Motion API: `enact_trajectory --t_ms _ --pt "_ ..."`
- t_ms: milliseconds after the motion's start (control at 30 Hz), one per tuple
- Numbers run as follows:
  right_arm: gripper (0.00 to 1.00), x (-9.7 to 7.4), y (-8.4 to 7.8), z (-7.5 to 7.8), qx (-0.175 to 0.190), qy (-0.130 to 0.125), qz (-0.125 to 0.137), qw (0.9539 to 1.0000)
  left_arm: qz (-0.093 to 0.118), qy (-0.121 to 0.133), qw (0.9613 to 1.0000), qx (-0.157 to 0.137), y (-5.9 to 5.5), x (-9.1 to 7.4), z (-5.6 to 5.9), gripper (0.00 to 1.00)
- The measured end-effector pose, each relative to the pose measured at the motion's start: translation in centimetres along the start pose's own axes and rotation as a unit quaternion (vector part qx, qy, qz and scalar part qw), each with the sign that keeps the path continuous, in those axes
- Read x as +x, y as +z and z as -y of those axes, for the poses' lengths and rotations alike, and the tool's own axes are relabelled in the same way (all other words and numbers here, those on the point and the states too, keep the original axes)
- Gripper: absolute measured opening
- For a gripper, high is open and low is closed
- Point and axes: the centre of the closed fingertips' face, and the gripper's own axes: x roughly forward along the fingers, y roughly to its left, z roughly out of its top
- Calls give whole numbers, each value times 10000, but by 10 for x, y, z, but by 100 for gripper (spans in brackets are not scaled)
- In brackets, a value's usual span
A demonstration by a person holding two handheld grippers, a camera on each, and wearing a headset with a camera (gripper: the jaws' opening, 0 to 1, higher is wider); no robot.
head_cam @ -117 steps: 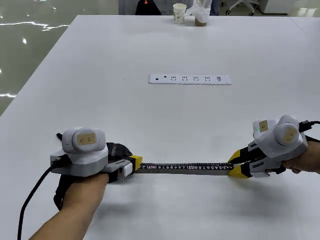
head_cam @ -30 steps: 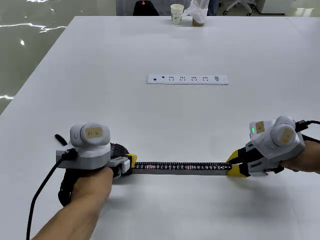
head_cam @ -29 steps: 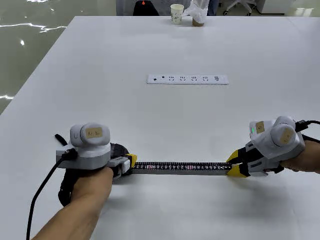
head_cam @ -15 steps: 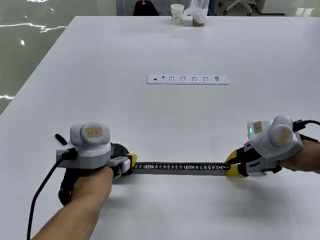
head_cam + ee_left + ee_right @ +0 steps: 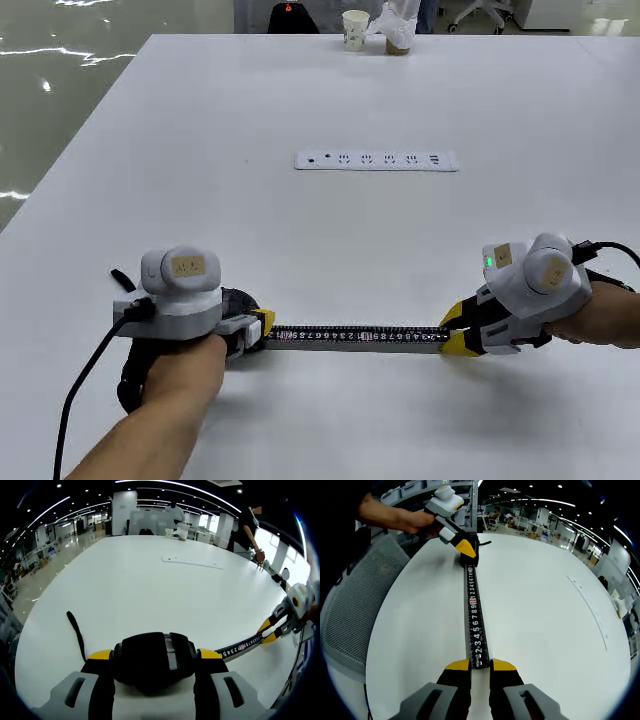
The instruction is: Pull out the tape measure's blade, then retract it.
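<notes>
Clamps the case (image 5: 152,660) in the jaws of the left gripper (image 5: 258,328) at 7 o'clock on the surface (image 5: 330,230), pinches the blade (image 5: 355,335) tip in the closed jaws of the right gripper (image 5: 455,336), lately slid inward toward 9 o'clock, leaving less blade out: retraction apparently begun.

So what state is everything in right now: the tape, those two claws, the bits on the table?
Left gripper: shut on the tape measure case.
Right gripper: shut on the end of the blade.
Tape measure case: clamped between the jaws.
Blade: pulled out, flat along the table.
Power strip: lying flat, nothing plugged in.
Paper cup: upright.
</notes>
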Motion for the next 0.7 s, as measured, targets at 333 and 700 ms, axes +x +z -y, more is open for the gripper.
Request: enact_trajectory --t_ms 333,700 --pt "10 7 10 0 -19 17 49 10000 -3 -14 10000 -15 0 1 -1 59" --pt "10 15 21 -2 -28 34 97 9999 5 -23 10000 -27 0 2 -2 59"
